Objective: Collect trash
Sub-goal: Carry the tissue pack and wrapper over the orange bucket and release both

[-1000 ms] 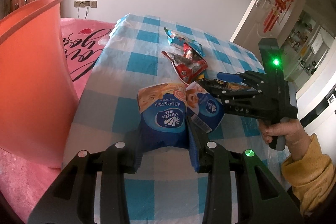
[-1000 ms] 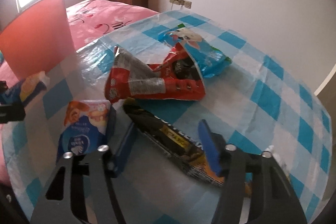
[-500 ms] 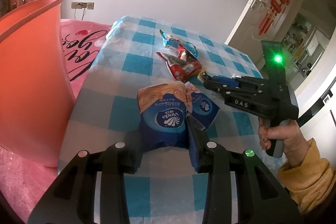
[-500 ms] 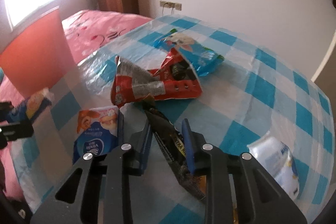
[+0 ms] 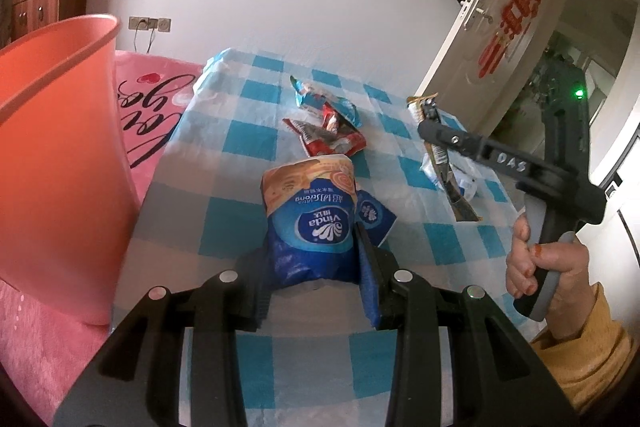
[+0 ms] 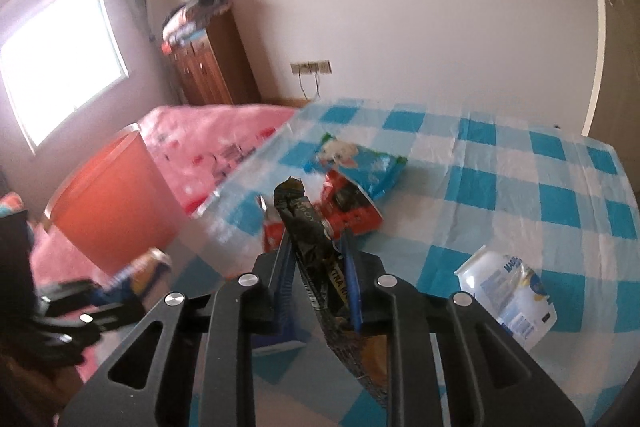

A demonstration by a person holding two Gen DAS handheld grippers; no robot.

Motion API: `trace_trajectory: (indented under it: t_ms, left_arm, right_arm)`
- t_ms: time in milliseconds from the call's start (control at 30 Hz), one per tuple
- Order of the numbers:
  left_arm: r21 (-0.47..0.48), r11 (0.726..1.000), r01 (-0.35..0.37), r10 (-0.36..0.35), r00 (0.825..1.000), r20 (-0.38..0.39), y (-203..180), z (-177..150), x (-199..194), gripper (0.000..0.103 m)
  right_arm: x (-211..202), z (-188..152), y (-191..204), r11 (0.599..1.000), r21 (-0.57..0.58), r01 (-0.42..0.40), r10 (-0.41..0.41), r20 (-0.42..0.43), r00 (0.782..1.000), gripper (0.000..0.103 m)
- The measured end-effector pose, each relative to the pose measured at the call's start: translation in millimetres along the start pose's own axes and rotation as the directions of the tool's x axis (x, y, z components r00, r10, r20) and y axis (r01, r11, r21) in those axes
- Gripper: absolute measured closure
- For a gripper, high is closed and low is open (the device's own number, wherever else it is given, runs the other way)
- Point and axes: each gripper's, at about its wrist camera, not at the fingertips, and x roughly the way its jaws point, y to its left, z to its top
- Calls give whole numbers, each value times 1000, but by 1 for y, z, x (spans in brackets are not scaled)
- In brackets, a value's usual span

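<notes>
My left gripper [image 5: 312,247] is shut on a blue tissue pack [image 5: 310,211], held just above the checked table [image 5: 248,147]. My right gripper [image 6: 316,239] is shut on a long black snack wrapper [image 6: 304,223], which hangs from the pads above the table. In the left wrist view, the right gripper [image 5: 428,123] is raised at the right in a person's hand, with the black wrapper [image 5: 448,167] dangling below it. A red wrapper [image 5: 332,143] and a blue cartoon wrapper [image 5: 320,101] lie mid-table. An orange bin [image 5: 56,147] stands at the left.
A second small tissue pack [image 5: 374,215] lies by the left gripper's right finger. A white and blue pouch [image 6: 508,291] rests on the table at the right. The pink bed [image 5: 152,99] lies behind the bin, and an open door [image 5: 500,27] stands at the far right.
My right gripper closed on the black wrapper, then rose and rolled, lifting it off the table. The left gripper kept its hold on the tissue pack and barely moved.
</notes>
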Motion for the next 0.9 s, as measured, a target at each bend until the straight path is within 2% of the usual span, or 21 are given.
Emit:
trace_trajectory:
  t_ms: [267,533,633,767,900]
  left_arm:
    - [16,1000,23,-24,999,47,-6,7,-14,65]
    - [27,1000,16,-20,990,142,-3,25,-44,65]
    - [17,1000,1,-5,983,184,4,33,-60,65]
    - [-13,999,-48,50,967,249,22,43,-85,65]
    - [-59,992,-112,125,948,293,45,48,-108,65]
  right_arm:
    - [-33,15,1,983,126,-135,125,83,989,80]
    - [-46,41,29,946,174,-275,256,126,959,80]
    - [-47,53,52,936,154,-316,297,133,945,80]
    - [-42,69,86,919,118,-377,361,133,923,80]
    - [-29,87,126,883,90,-461,449,121,885,80]
